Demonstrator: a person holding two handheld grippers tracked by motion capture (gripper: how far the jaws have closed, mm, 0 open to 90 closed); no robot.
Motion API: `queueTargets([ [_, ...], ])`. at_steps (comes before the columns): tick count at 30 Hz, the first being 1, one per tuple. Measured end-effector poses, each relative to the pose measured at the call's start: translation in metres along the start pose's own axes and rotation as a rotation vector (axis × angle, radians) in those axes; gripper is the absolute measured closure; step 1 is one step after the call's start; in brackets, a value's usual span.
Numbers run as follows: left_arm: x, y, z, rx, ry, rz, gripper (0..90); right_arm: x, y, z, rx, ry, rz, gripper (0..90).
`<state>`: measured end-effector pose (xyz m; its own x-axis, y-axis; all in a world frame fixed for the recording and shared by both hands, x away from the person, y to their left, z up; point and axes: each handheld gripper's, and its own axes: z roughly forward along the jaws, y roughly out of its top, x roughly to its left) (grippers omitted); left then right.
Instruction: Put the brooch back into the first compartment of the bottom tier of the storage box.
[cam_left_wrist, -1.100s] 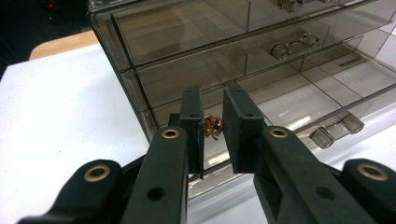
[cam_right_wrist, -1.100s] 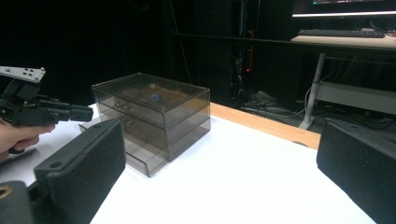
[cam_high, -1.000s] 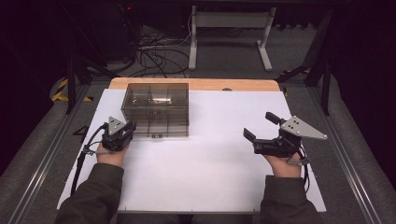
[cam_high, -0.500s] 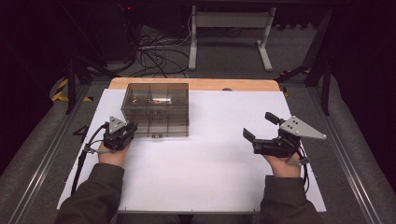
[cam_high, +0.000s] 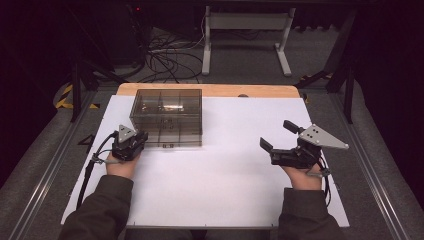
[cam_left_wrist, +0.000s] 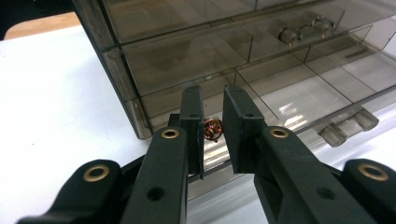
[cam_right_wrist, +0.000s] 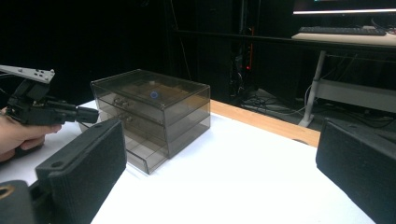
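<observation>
White sheet (cam_high: 215, 175) covers wooden table (cam_high: 210, 90); dark room, floor cables (cam_high: 165, 57). Left gripper (cam_left_wrist: 213, 128) pinches coppery ball (cam_left_wrist: 213, 129) at smoky drawer box (cam_high: 167, 116); right gripper (cam_high: 280, 136) spread wide.

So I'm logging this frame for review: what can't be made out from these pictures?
- What the small coppery object between the left gripper jaws is: too small, half covered by the jaws.
- Whether those jaws actually clamp it: contact hidden.
- Contents of the smoky drawer box: high view too distant, tinted walls blur them.
- Right gripper: both jaws cut off by the frame edges.
</observation>
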<state>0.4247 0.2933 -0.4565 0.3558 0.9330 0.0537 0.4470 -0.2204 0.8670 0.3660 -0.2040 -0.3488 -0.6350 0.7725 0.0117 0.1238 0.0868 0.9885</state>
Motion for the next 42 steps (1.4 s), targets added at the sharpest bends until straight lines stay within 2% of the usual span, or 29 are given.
queueTargets([
  [16, -0.0005, -0.0014, 0.0024, 0.012, -0.009, -0.001, 78.6, -0.0012, -0.0015, 0.0012, 0.004, 0.004, 0.005, 2.7],
  [32, 0.0018, -0.0013, 0.0033, 0.018, -0.017, -0.020, 78.2, -0.0009, -0.0025, 0.0028, 0.011, 0.008, 0.006, 2.7],
  [42, 0.0015, 0.0011, -0.0014, -0.007, -0.010, -0.022, 68.0, -0.0011, -0.0028, 0.0029, 0.011, 0.008, 0.008, 2.7],
])
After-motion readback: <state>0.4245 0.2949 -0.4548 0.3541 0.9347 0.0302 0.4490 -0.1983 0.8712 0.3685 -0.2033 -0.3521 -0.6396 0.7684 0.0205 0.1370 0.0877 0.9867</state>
